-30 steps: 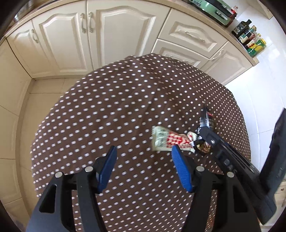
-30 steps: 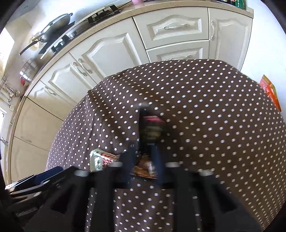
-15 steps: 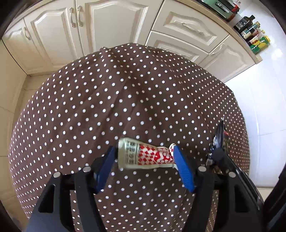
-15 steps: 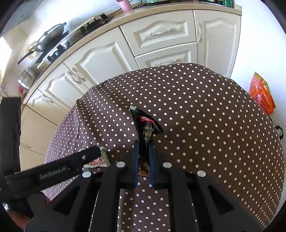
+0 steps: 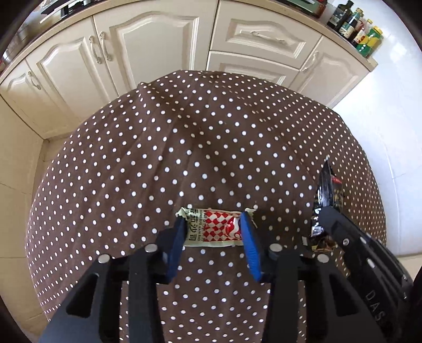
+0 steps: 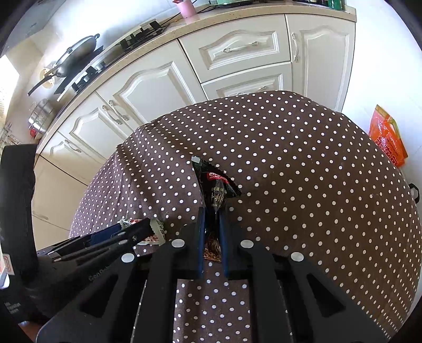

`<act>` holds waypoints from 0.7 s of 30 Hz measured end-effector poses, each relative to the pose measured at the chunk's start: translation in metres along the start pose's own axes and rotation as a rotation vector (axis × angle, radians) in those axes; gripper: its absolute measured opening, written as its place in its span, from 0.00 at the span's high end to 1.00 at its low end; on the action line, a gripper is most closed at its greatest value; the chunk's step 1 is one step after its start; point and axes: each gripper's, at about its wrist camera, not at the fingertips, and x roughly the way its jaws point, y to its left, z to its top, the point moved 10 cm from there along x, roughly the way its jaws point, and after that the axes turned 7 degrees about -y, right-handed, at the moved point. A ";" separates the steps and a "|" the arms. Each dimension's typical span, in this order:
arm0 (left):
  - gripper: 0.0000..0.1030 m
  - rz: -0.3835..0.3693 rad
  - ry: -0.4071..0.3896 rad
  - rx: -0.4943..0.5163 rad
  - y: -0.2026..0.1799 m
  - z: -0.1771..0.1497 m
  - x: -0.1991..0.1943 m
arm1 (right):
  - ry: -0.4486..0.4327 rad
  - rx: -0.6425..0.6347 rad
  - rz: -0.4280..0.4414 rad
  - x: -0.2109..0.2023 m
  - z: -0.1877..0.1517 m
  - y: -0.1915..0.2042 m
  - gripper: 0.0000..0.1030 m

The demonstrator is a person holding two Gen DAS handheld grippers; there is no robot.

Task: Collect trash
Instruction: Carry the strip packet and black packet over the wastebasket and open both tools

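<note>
A red-and-white checked sauce sachet [image 5: 213, 229] lies flat on the brown polka-dot tablecloth [image 5: 184, 147]. My left gripper [image 5: 213, 223] points steeply down over it, its jaws closing, one blue pad at each end of the sachet, which still rests on the cloth. A black snack wrapper [image 6: 216, 184] sticks up out of my right gripper [image 6: 211, 211], which is shut on its lower part. In the left wrist view that wrapper [image 5: 328, 190] and the right gripper [image 5: 323, 213] are at the right edge of the table. The right wrist view shows the sachet [image 6: 158, 229] partly hidden behind the left gripper's fingers [image 6: 132, 234].
Cream kitchen cabinets [image 5: 147, 52] stand close behind the round table. Bottles [image 5: 356, 23] line the counter at the right, and a wok [image 6: 76, 52] sits on the hob. An orange bag [image 6: 387, 137] lies on the white floor beyond the table's right edge.
My left gripper moved over the sachet and its jaws narrowed from wide apart to the sachet's ends. The right gripper stayed shut on the black wrapper and hardly shifted.
</note>
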 end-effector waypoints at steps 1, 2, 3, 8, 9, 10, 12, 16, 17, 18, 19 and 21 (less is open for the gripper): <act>0.64 -0.007 -0.002 0.001 0.002 -0.004 -0.002 | -0.003 -0.003 -0.001 -0.001 0.000 0.002 0.91; 0.73 -0.020 -0.014 -0.004 0.004 -0.006 -0.007 | -0.008 -0.008 -0.003 -0.002 0.000 0.005 0.91; 0.96 -0.033 -0.024 -0.007 0.006 -0.006 -0.013 | -0.011 -0.013 -0.004 -0.003 0.000 0.009 0.91; 0.97 -0.101 0.002 -0.046 0.028 -0.027 -0.031 | -0.020 -0.035 0.009 -0.009 -0.001 0.030 0.91; 0.97 -0.108 0.000 -0.054 0.032 -0.029 -0.034 | -0.019 -0.039 0.012 -0.011 -0.003 0.036 0.91; 0.97 -0.118 -0.011 -0.067 0.038 -0.031 -0.040 | -0.019 -0.044 0.012 -0.011 -0.004 0.040 0.91; 0.97 -0.129 -0.028 -0.083 0.051 -0.036 -0.052 | -0.022 -0.052 0.016 -0.014 -0.008 0.052 0.91; 0.97 -0.134 -0.052 -0.121 0.084 -0.044 -0.077 | -0.017 -0.087 0.035 -0.021 -0.019 0.086 0.91; 0.97 -0.134 -0.056 -0.134 0.096 -0.047 -0.084 | -0.014 -0.099 0.044 -0.023 -0.023 0.098 0.91; 0.97 -0.130 -0.061 -0.144 0.104 -0.046 -0.088 | -0.011 -0.111 0.055 -0.024 -0.027 0.111 0.91; 0.97 -0.125 -0.067 -0.157 0.118 -0.051 -0.097 | -0.009 -0.121 0.064 -0.025 -0.030 0.123 0.91; 0.97 -0.111 -0.080 -0.184 0.149 -0.060 -0.112 | -0.004 -0.144 0.086 -0.027 -0.038 0.149 0.91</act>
